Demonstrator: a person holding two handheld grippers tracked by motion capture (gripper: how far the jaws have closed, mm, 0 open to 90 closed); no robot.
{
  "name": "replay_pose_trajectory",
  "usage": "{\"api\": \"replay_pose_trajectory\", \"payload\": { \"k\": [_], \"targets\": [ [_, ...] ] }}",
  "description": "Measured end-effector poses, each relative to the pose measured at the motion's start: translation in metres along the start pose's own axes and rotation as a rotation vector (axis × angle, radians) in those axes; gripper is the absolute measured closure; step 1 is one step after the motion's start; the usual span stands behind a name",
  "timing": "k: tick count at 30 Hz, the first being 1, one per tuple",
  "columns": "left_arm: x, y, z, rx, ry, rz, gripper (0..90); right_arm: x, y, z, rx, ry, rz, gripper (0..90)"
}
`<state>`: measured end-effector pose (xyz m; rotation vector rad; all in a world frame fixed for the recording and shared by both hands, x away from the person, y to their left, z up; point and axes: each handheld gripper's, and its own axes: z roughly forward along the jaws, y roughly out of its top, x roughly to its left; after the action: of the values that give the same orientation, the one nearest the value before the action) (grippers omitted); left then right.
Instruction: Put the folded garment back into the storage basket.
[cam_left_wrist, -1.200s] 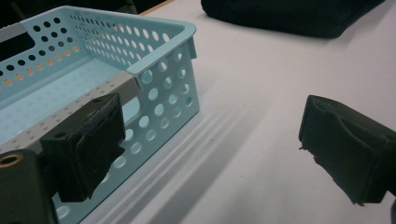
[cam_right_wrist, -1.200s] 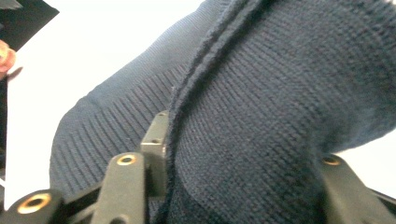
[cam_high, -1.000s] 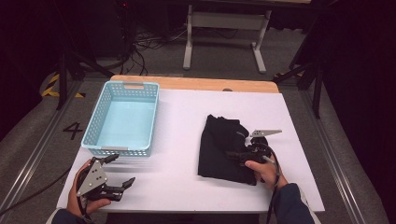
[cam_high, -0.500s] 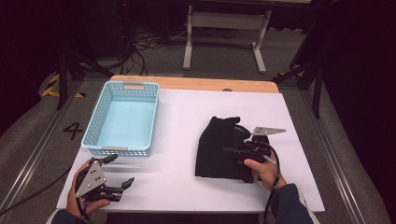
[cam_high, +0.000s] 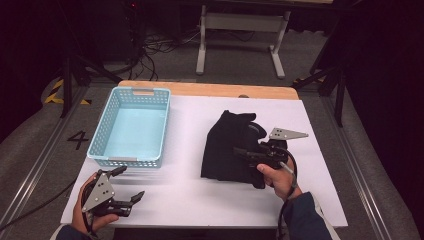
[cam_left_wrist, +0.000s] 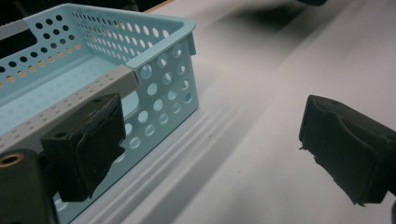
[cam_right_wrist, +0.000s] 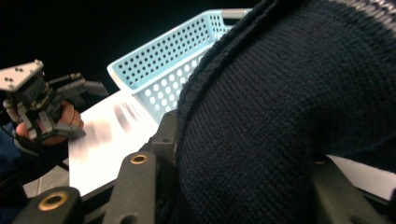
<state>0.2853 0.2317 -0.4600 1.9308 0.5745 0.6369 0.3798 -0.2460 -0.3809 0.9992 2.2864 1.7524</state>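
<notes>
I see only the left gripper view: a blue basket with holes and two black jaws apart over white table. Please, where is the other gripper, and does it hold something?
Observer: The right gripper is over the right half of the table, shut on a dark knitted garment.
Operator: Is the garment inside the basket?
Observer: No. In the high view it lies on the table to the right of the basket, apart from it, and the basket holds nothing.
Operator: How much cloth is between the jaws?
Observer: In the right gripper view a thick fold of the knit bulges over and between them, hiding the pads.
</notes>
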Motion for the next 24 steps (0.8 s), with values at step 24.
{"api": "replay_pose_trajectory", "payload": {
  "k": [24],
  "targets": [
    [-0.001,0.0,-0.001,-0.004,-0.009,-0.01,8.6,0.021,0.063,0.057,-0.063,0.051,-0.034,58.4]
  ]
}}
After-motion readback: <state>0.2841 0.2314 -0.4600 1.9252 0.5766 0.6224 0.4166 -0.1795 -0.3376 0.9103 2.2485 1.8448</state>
